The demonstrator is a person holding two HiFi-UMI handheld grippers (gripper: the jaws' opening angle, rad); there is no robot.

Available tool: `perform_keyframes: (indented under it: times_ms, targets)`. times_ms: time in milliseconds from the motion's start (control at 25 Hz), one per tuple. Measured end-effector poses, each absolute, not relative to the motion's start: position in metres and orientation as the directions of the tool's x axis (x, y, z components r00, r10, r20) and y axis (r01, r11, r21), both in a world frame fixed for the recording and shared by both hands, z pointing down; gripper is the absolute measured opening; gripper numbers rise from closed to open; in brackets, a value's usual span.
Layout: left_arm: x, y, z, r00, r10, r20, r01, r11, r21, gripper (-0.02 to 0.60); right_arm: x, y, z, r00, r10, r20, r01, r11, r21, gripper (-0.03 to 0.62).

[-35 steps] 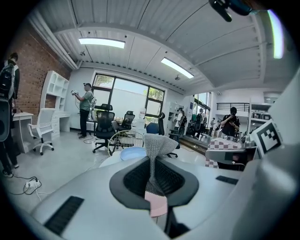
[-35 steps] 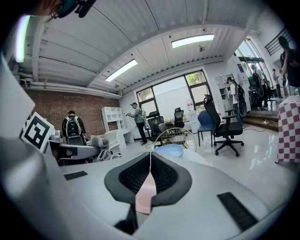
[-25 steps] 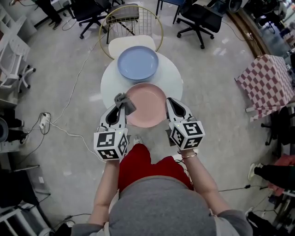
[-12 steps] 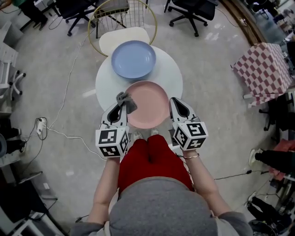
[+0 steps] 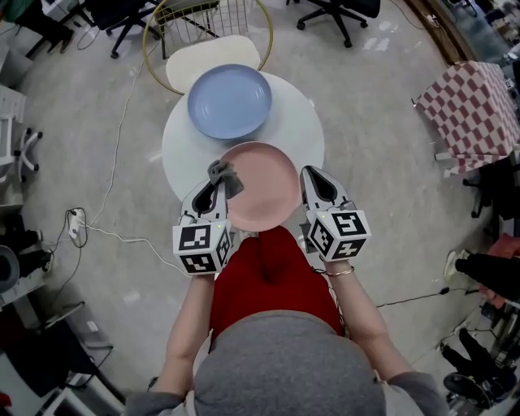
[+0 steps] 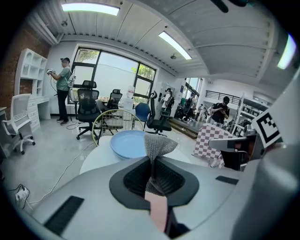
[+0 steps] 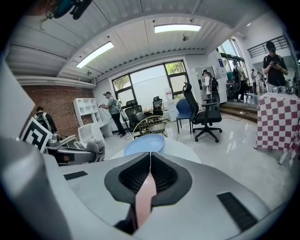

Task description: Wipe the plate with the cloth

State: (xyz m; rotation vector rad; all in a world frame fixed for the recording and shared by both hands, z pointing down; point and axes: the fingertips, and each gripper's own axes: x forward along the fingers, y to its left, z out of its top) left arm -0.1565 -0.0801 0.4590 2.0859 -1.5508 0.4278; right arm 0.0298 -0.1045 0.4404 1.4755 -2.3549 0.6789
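A pink plate point(image 5: 258, 185) hangs over the near edge of the round white table point(image 5: 296, 122), held from both sides. My left gripper point(image 5: 216, 185) is shut on a grey mesh cloth point(image 5: 223, 177) at the plate's left rim. In the left gripper view the cloth point(image 6: 159, 145) sticks up from the closed jaws, with the pink plate's edge point(image 6: 158, 211) pinched below it. My right gripper point(image 5: 309, 180) is shut on the right rim. The right gripper view shows the pink edge point(image 7: 144, 199) between its jaws. A blue plate point(image 5: 229, 101) lies on the table's far side.
A gold wire chair with a white cushion point(image 5: 213, 50) stands behind the table. Black office chairs point(image 5: 337, 12) stand further back, and a red-checked table point(image 5: 479, 106) is at the right. A cable point(image 5: 106, 219) runs over the floor at the left. People stand in the room's background.
Both grippers keep the same hold on the pink plate and the cloth. The head view has shifted a little, so the table and the blue plate sit slightly further left.
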Motion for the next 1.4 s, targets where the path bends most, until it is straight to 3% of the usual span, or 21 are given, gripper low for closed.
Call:
perform_keyframes:
  times_ms: [400,920,1400]
  targets:
    - [-0.124,-0.11,0.496,0.363,-0.706,0.609,-0.932,-0.294,0.214,0.034,0.049,-0.118,0.469,-0.403,-0.747,0.528,-0.915,0.308,-0.262,0.029]
    - [-0.026,-0.135,0.545,0.508,-0.539,0.671,-0.85,-0.44,0.291,0.034,0.093,-0.121,0.491,-0.339,-0.747,0.572,-0.935,0.203,-0.29,0.029]
    - [-0.009,-0.152,0.601,0.412,-0.406,0.816,-0.877,-0.421,0.233,0.034,0.115,-0.136,0.503,-0.339,-0.727,0.597,-0.935,0.191,-0.298,0.029]
